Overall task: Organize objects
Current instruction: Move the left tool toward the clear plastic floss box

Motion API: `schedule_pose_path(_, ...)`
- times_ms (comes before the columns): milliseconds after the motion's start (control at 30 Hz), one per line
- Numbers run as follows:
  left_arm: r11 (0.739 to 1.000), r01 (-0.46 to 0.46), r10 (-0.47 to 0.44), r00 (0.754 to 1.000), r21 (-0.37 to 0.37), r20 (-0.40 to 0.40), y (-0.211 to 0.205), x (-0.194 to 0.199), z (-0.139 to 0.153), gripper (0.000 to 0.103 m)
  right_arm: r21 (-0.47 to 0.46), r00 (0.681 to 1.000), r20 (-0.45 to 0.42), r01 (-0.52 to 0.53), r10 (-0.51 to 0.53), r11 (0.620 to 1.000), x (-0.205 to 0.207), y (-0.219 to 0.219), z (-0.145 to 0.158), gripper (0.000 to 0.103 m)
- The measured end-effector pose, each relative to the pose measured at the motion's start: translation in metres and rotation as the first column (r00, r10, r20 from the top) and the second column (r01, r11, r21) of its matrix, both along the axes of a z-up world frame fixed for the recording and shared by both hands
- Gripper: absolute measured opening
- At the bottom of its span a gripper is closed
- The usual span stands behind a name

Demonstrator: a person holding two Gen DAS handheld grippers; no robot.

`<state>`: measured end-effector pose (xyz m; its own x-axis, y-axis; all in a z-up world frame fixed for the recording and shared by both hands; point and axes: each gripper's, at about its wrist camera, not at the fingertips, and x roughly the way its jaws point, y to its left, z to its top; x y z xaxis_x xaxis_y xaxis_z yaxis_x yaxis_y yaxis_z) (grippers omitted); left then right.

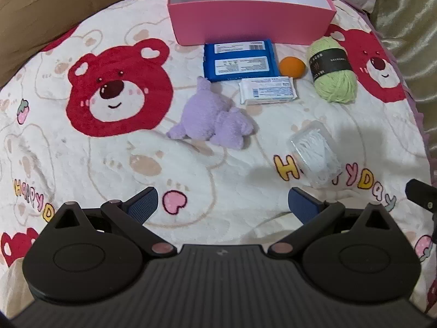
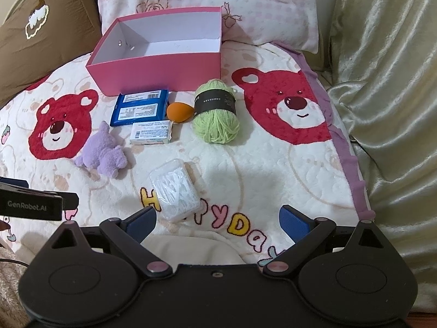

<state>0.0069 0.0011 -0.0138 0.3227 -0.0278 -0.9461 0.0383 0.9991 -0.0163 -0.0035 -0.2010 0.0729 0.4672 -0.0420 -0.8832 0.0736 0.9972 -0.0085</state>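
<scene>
We hold both claws spread wide and empty above the near edge of the bear blanket. The clear plastic case lies just ahead of our right gripper, nearest its left finger. From our left gripper, the purple plush lies ahead, mid-blanket. The pink box stands open at the far edge.

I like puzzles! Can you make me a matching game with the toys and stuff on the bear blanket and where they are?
Things:
1. purple plush bear
2. orange egg-shaped sponge
3. clear plastic case of white picks
4. pink cardboard box

Places:
A. nearest the grippers
B. farthest back, by the pillows
C. between the blue pack and the green yarn ball
D. leftmost, lying on its side

Pairs: 1-D, 2-C, 3-A, 4-B
</scene>
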Motion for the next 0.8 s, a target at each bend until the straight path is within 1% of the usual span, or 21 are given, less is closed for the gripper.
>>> schedule_pose_path(233,1.0,0.017,-0.017,1.0,0.02,0.005,-0.0037,0.0001,0.0015,0.103,-0.009,1.0,-0.004,0.007,-0.007,1.0,0.0019,-0.0029,0.001,0.098)
schedule_pose_path(333,1.0,0.021,-0.021,1.0,0.015,0.003,-0.006,-0.0002,0.0015,0.103,-0.003,1.0,-0.003,0.015,-0.015,1.0,0.003,-0.0065,0.0031,0.098)
schedule_pose_path(667,1.0,0.004,-0.004,1.0,0.021,-0.006,-0.0044,0.0022,-0.0007,0.103,-0.006,1.0,0.004,0.009,-0.009,1.0,0.0034,-0.0077,0.007,0.098)
schedule_pose_path(800,1.0,0.011,-0.011,1.0,0.028,-0.005,-0.0056,0.0018,-0.0018,0.103,-0.006,1.0,0.004,0.005,-0.005,1.0,0.0039,-0.0082,0.0074,0.098)
